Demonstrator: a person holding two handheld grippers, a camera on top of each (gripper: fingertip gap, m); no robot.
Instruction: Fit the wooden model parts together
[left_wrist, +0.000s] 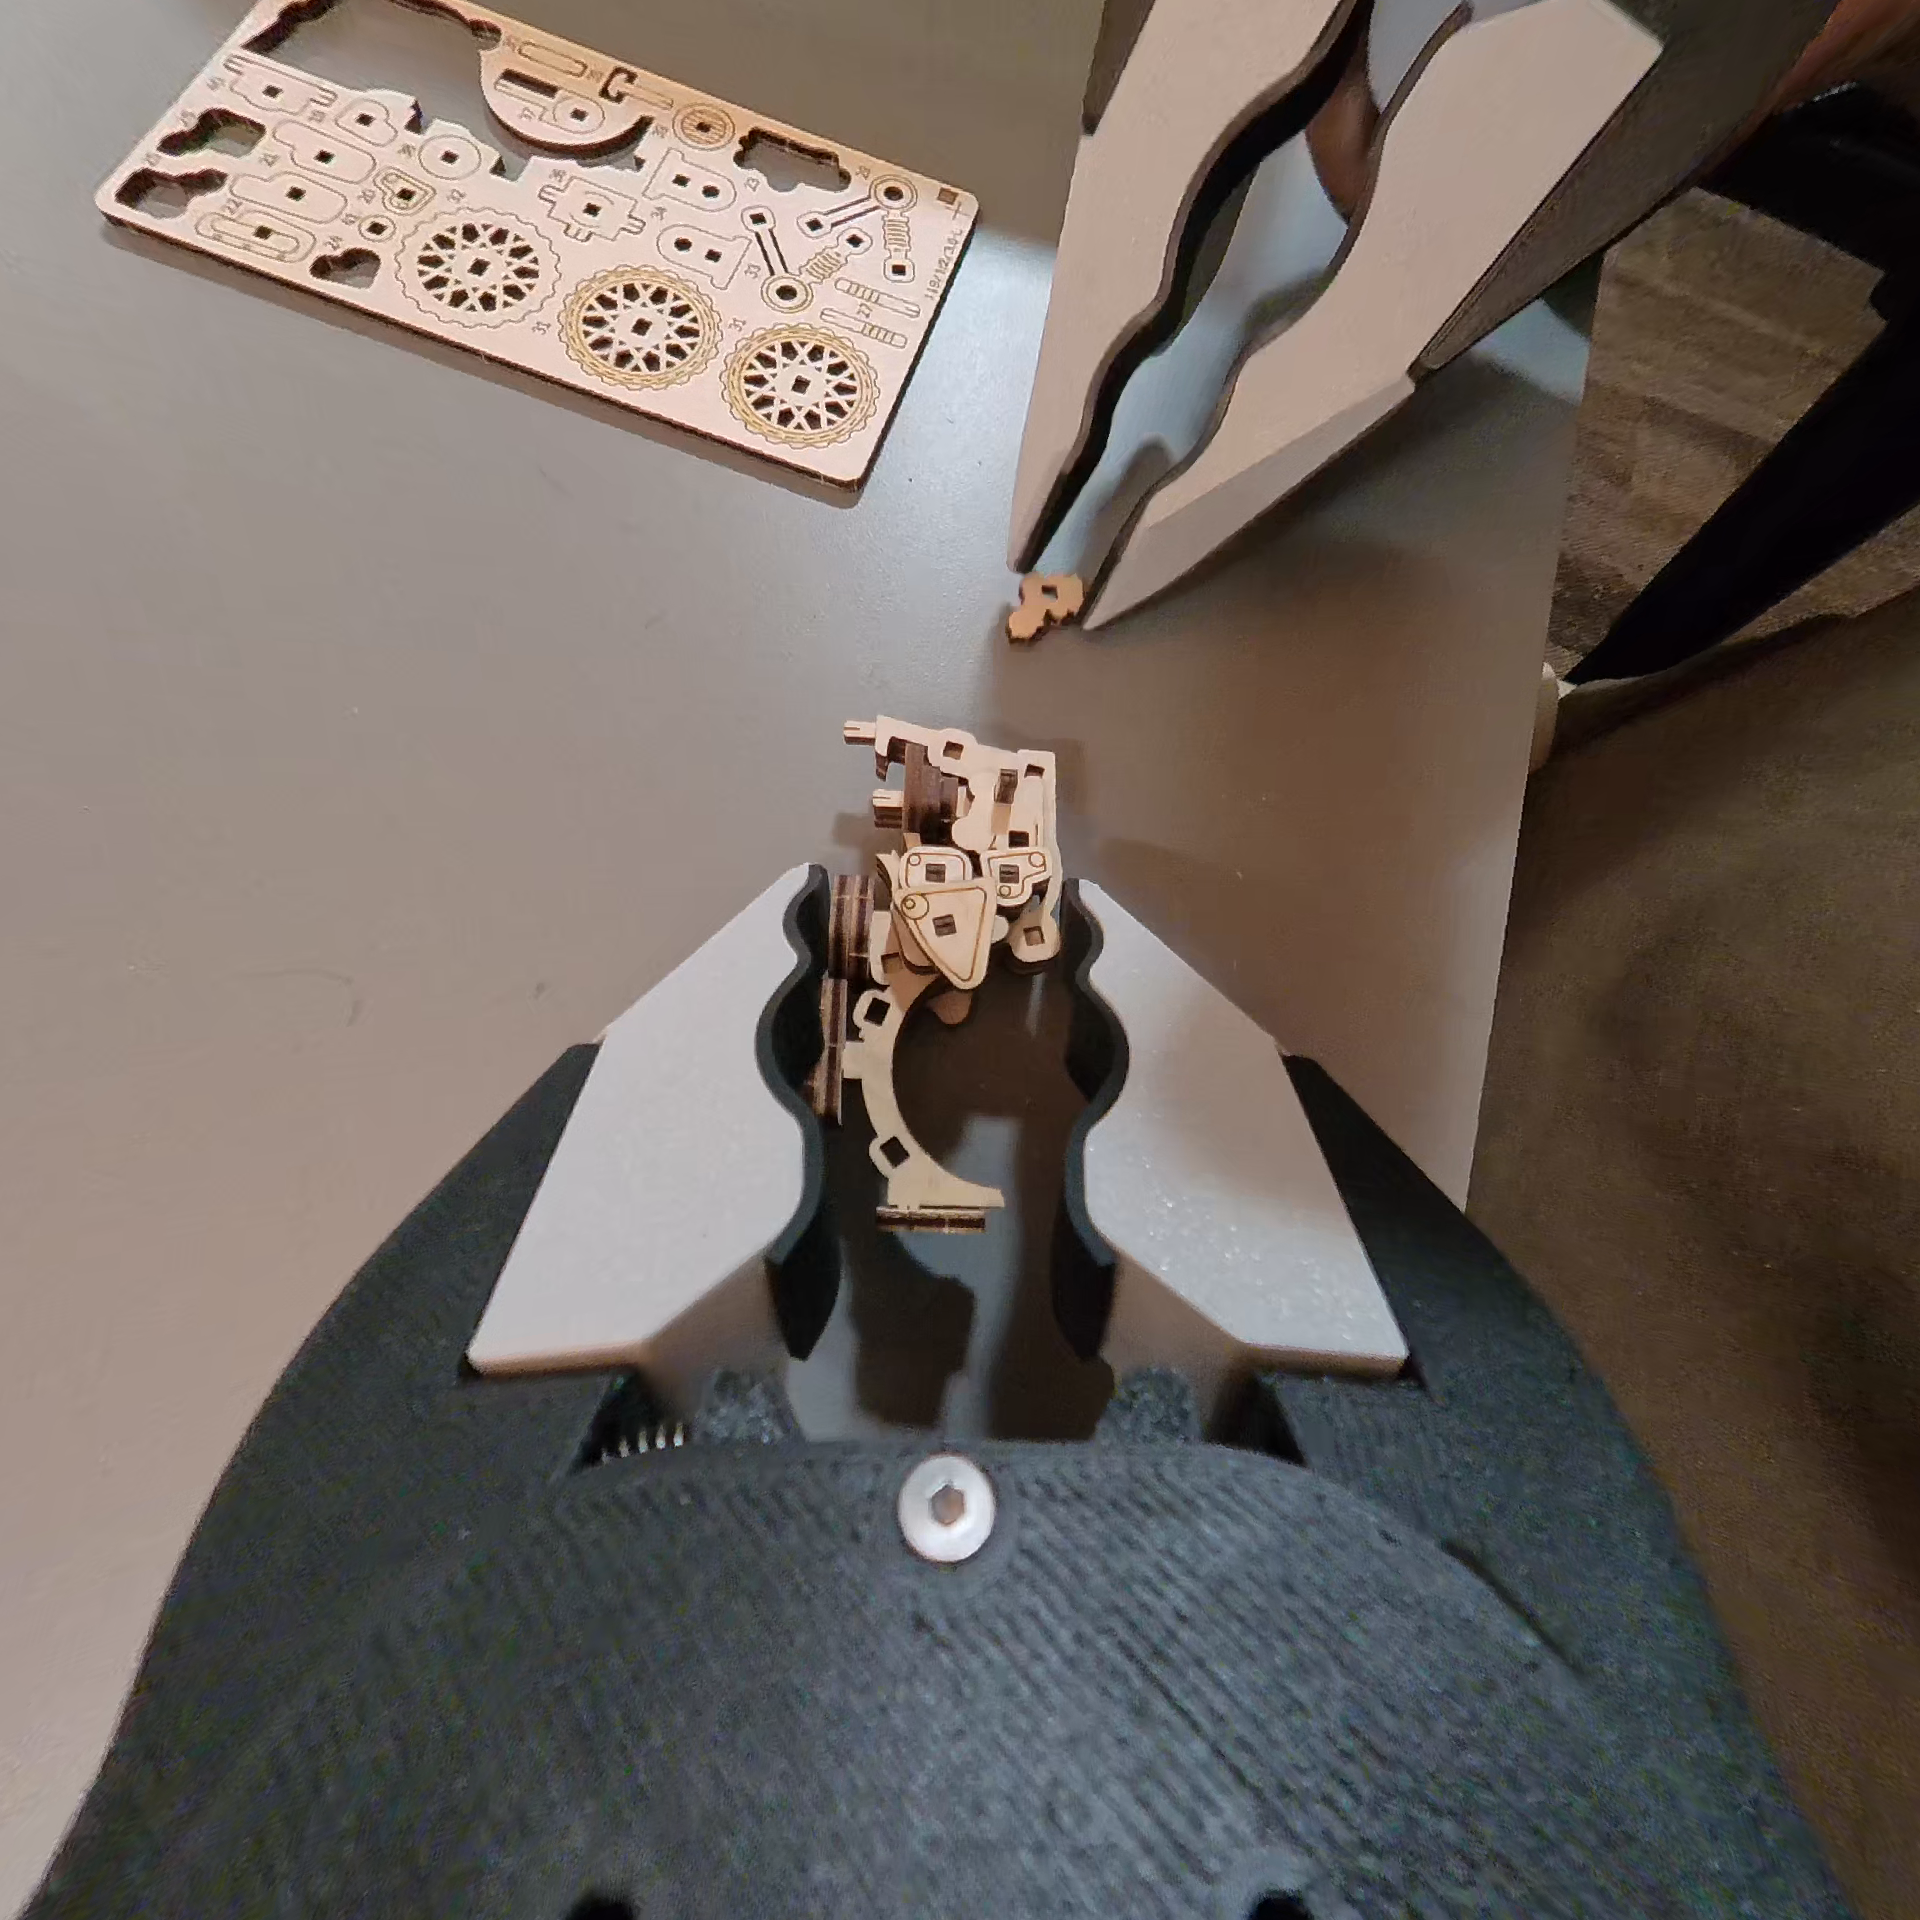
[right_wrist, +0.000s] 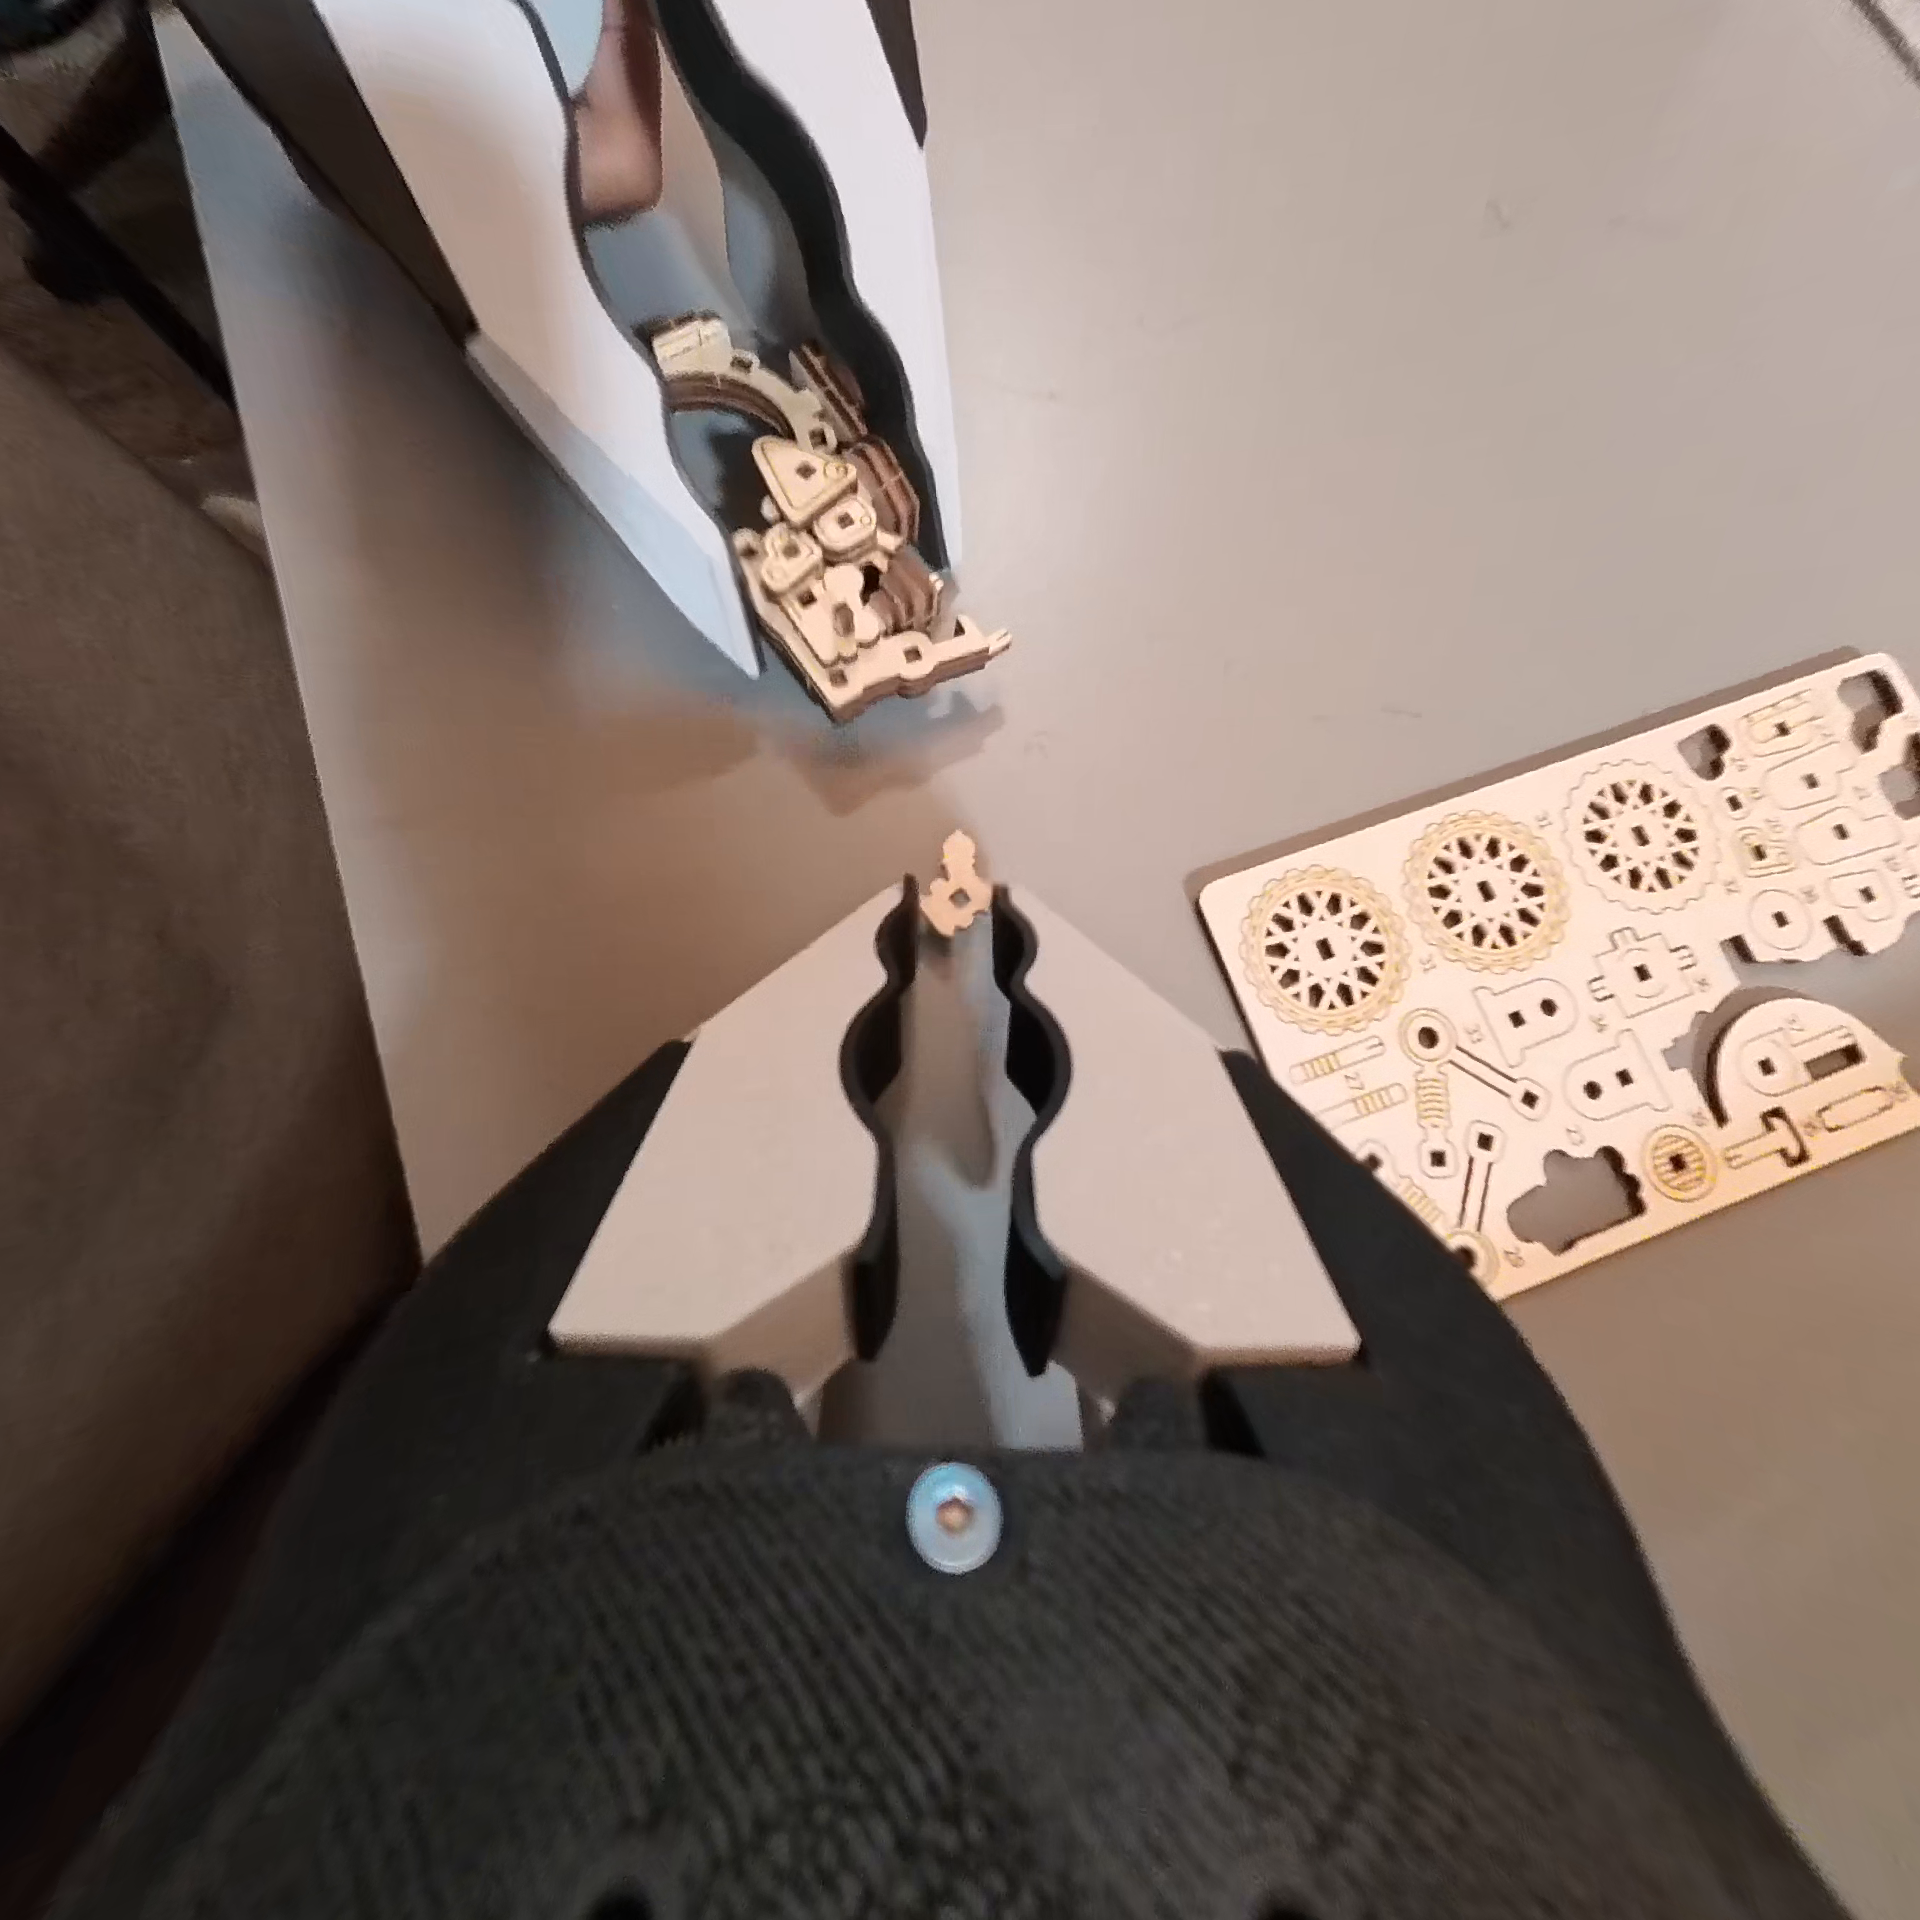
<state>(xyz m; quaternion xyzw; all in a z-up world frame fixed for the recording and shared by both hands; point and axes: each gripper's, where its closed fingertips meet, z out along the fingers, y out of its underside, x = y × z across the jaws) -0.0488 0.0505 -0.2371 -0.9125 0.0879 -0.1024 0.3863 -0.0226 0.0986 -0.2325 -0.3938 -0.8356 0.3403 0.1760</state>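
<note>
Your left gripper (left_wrist: 940, 894) is clamped on the half-built wooden model (left_wrist: 956, 914), w/ its stacked end poking out past the tips, held above the grey table (left_wrist: 364, 779). In the right wrist view the same assembly (right_wrist: 831, 561) sits between the far gripper's fingers, pointing back at you.

Your right gripper (right_wrist: 951, 904) pinches a small loose wooden piece (right_wrist: 954, 899) at the very tips; approx half of it sticks out. The left wrist view shows that piece (left_wrist: 1047, 605) far right, near the table edge, apart from the model w/ a clear gap between them.

The parts sheet (left_wrist: 540, 229) lies flat on the table, far left in the left wrist view, w/ three spoked wheels uncut and several pockets punched out.
</note>
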